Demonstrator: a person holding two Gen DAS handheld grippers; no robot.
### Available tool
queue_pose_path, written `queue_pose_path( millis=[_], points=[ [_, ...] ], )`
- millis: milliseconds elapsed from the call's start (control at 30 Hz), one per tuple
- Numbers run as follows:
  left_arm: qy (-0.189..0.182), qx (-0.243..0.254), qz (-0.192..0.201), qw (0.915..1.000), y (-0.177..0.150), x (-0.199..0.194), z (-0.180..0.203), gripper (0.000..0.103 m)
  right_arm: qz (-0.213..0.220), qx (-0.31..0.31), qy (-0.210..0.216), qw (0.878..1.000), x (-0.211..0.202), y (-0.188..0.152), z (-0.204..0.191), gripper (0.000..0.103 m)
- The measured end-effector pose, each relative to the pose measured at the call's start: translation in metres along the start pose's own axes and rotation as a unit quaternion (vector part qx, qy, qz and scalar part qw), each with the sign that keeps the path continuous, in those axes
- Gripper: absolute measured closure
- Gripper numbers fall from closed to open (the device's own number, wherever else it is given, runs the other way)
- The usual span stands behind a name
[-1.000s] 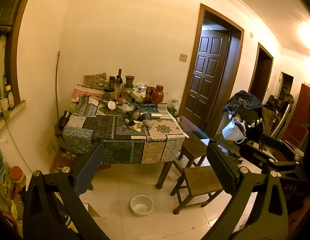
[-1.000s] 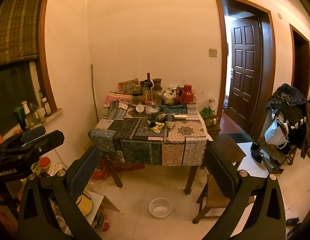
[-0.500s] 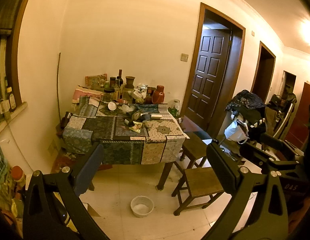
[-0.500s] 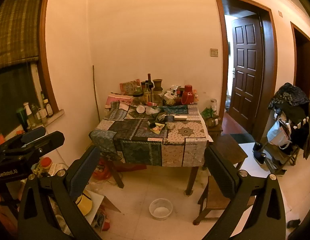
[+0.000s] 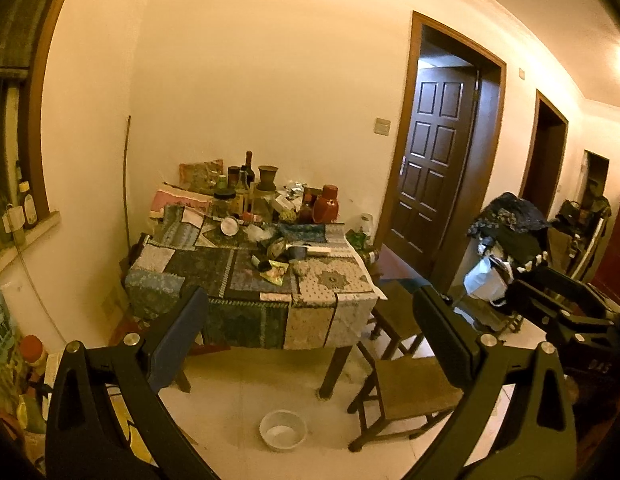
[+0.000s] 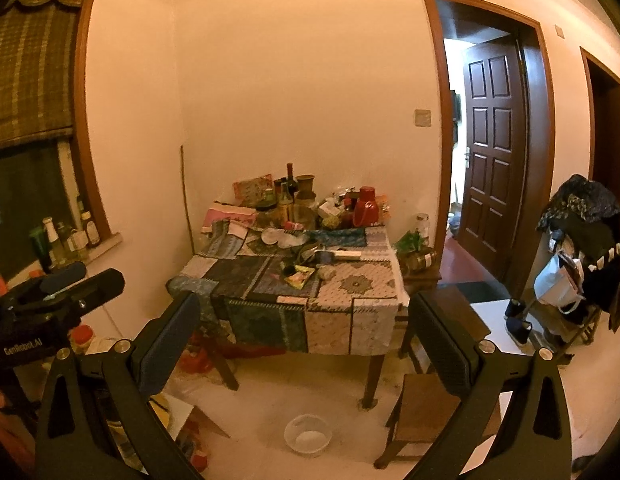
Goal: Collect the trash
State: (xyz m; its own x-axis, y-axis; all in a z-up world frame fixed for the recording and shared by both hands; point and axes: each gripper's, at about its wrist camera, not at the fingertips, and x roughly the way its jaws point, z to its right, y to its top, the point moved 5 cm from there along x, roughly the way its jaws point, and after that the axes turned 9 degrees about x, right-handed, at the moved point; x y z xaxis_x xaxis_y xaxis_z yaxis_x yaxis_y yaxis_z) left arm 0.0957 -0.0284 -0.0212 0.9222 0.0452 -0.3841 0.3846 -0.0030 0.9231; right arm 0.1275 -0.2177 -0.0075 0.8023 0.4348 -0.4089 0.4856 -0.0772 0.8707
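A table (image 5: 310, 324) (image 6: 369, 320) under a patchwork cloth stands against the far wall, several steps ahead. On it lie a crumpled yellow-green wrapper (image 5: 274, 273) (image 6: 298, 275), a small dark can (image 5: 262, 263), a grey crumpled wad (image 5: 300, 267) (image 6: 325, 272) and a white cup on its side (image 5: 229, 225). A clear plastic bowl (image 5: 282, 429) (image 6: 308, 434) sits on the floor before the table. My left gripper (image 5: 310, 320) is open and holds nothing. My right gripper (image 6: 304, 316) is open too, with nothing in it. Both are well short of the table.
Bottles, jars and a red thermos (image 5: 325, 204) (image 6: 365, 210) crowd the table's back. Two wooden stools (image 5: 405, 392) (image 6: 421, 424) stand right of it. A loaded clothes rack (image 5: 505, 236) (image 6: 581, 240) and an open brown door (image 5: 433, 160) are at right. Boxes and bottles litter the left floor.
Both views have drifted slightly closer to the table; the table looks a little larger. Both grippers stay open.
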Motion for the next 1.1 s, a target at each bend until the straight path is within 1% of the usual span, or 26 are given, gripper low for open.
queue_pose_path(
  millis=[133,333,467,500,600,667,800,900,1000,1100],
  points=[
    [0.011,0.011,-0.008,0.9998,0.009,0.023,0.003,0.001,-0.006,0.014,-0.007,1.0,0.021,0.01,0.017,0.0],
    [0.012,0.019,-0.016,0.9996,0.017,0.07,0.001,0.001,-0.032,0.027,-0.019,0.999,0.062,0.015,0.035,0.0],
    [0.005,0.017,-0.027,0.9995,0.021,0.11,-0.011,0.001,-0.046,0.024,-0.031,0.998,0.092,0.016,0.037,0.0],
    [0.003,0.016,-0.029,0.9994,0.022,0.123,-0.016,0.001,-0.048,0.023,-0.033,0.998,0.095,0.015,0.036,0.0],
    [-0.017,0.012,-0.035,0.9992,0.029,0.158,-0.03,0.001,-0.051,0.024,-0.046,0.997,0.121,0.019,0.034,0.0],
    [-0.024,0.009,-0.038,0.999,0.034,0.181,-0.041,0.001,-0.055,0.033,-0.054,0.996,0.138,0.023,0.032,0.0],
    [-0.024,0.004,-0.05,0.9985,0.045,0.228,-0.066,0.001,-0.08,0.053,-0.052,0.994,0.18,0.031,0.027,0.0],
    [-0.035,0.006,-0.066,0.9972,0.051,0.264,-0.084,0.002,-0.094,0.06,-0.063,0.992,0.211,0.036,0.022,0.0],
    [-0.025,0.007,-0.077,0.9967,0.055,0.297,-0.102,0.002,-0.106,0.067,-0.077,0.989,0.239,0.036,0.018,0.0],
    [-0.025,0.001,-0.092,0.9954,0.055,0.328,-0.117,0.002,-0.123,0.075,-0.082,0.986,0.264,0.036,0.015,0.0]
  ],
)
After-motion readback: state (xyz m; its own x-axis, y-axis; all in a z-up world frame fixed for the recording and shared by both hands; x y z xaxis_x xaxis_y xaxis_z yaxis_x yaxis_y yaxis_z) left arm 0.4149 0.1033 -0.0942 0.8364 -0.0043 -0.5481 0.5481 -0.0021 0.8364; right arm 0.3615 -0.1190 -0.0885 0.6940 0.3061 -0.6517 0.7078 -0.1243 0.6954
